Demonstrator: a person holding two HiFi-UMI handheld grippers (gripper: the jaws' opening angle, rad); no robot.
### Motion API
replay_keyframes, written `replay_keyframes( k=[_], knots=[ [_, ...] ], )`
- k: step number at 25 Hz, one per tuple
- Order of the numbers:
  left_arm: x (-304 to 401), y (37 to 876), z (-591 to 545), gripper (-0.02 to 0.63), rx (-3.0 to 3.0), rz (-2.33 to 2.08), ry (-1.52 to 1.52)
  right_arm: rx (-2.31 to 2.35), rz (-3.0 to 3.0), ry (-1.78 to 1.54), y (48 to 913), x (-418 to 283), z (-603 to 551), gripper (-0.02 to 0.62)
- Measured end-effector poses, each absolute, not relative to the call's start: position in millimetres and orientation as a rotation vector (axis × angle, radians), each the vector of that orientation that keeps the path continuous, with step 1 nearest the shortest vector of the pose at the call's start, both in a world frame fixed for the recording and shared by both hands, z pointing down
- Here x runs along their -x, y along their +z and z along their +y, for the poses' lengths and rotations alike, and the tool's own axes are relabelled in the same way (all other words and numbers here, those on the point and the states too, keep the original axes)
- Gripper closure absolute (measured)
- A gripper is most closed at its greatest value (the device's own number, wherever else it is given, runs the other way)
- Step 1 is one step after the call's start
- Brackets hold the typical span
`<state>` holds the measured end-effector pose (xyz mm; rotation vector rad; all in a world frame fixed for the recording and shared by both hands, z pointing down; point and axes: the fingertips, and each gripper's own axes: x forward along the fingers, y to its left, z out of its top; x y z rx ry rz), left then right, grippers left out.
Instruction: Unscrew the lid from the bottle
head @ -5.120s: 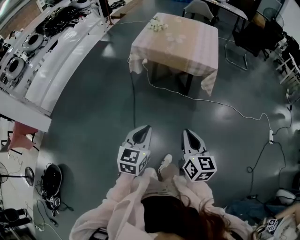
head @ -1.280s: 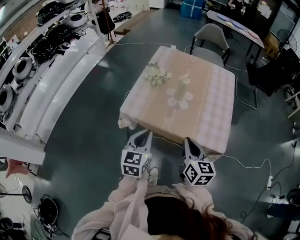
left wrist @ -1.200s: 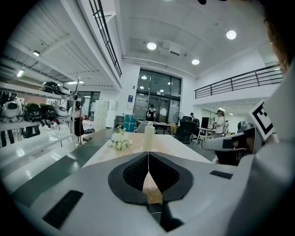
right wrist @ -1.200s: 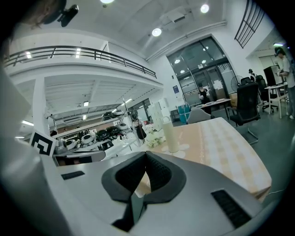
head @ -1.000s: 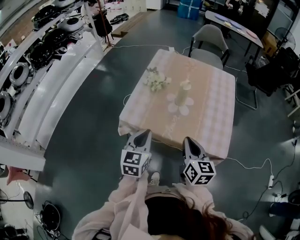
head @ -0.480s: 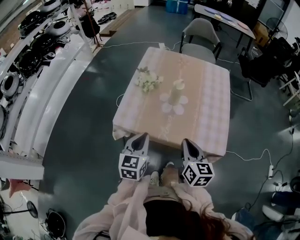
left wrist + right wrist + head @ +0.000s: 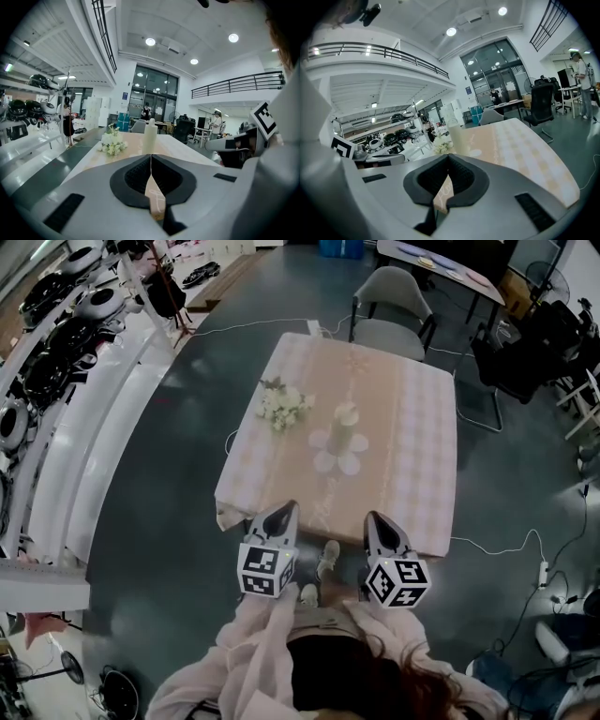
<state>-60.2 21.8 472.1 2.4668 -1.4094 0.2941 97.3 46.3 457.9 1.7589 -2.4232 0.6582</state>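
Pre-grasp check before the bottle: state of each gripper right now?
Left gripper: closed, holding nothing.
Right gripper: closed, holding nothing.

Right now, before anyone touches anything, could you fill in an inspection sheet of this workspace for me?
Surface: table under a pale checked cloth, on a grey floor.
Job's things: bottle upright near the table's middle, on a flower-shaped mat; lid seems on.
Clutter: bunch of white flowers left of the bottle.
Grippers: left gripper and right gripper both shut, empty, by the table's near edge.
Cables: white cable on the floor, running to a power strip.
Surroundings: chair at the table's far side; shelves of equipment on the left.
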Motion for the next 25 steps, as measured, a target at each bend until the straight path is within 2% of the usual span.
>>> replay_keyframes(
  k=[25],
  knots=[
    [14,500,-125,0.578,-2.437,-1.356,0.339,-1.672,-2.381,0.749,488,-130,-102,0.583]
  ],
)
